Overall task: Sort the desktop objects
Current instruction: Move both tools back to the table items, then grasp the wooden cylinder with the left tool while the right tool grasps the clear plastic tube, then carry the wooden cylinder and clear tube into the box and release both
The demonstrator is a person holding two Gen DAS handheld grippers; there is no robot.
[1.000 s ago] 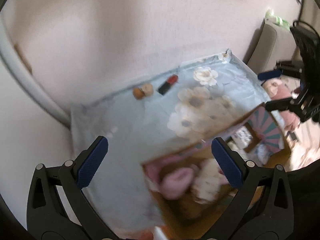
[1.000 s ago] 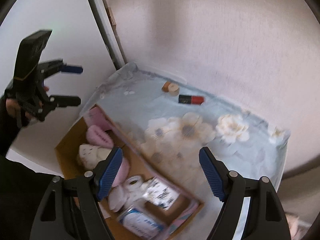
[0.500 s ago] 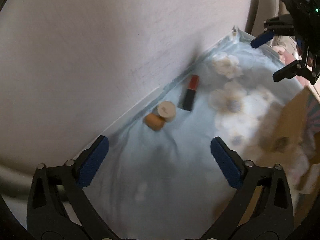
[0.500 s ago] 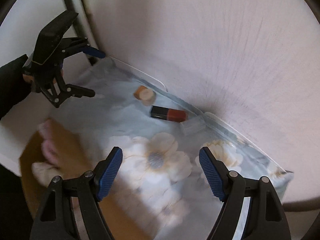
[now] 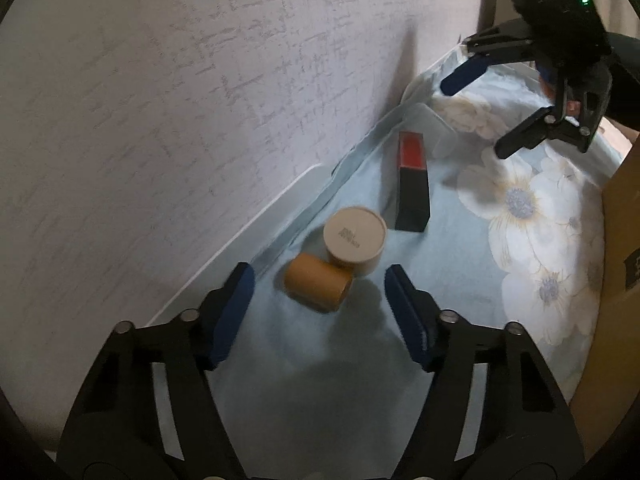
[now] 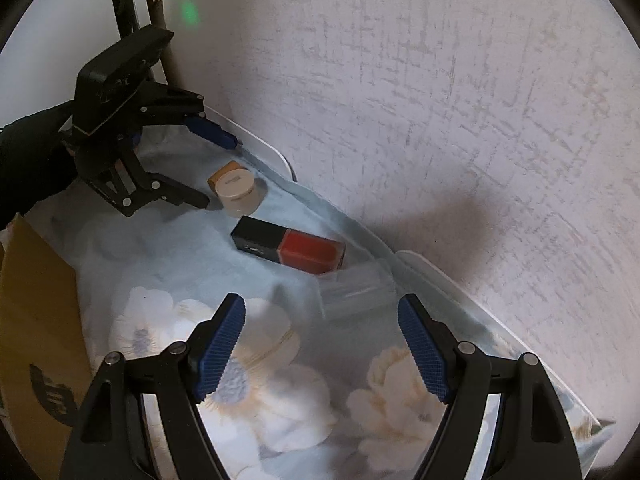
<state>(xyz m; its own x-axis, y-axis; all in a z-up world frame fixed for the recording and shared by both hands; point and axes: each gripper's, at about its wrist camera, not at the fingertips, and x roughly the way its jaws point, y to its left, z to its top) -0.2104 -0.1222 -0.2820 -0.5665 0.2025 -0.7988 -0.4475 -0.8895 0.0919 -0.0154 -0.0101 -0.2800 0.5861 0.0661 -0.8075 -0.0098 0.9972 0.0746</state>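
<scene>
surroundings: textured wall (image 5: 192,92) close behind, cardboard box (image 6: 36,320) at desk edge | desk (image 5: 460,240): blue floral cloth | brown tube (image 5: 318,282) lying, touching cream-lidded jar (image 5: 354,236); red-black box (image 6: 290,250) beside clear case (image 6: 356,290) | left hand-held gripper (image 5: 318,294) spread wide around tube | right hand-held gripper (image 6: 322,346) spread wide, empty, near case

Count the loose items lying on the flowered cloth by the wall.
4. A tan cylinder lies between the left gripper's fingers, touching a cream round jar. Beyond them a black-and-red box, then a clear plastic piece ahead of the right gripper. More may be hidden.
</scene>
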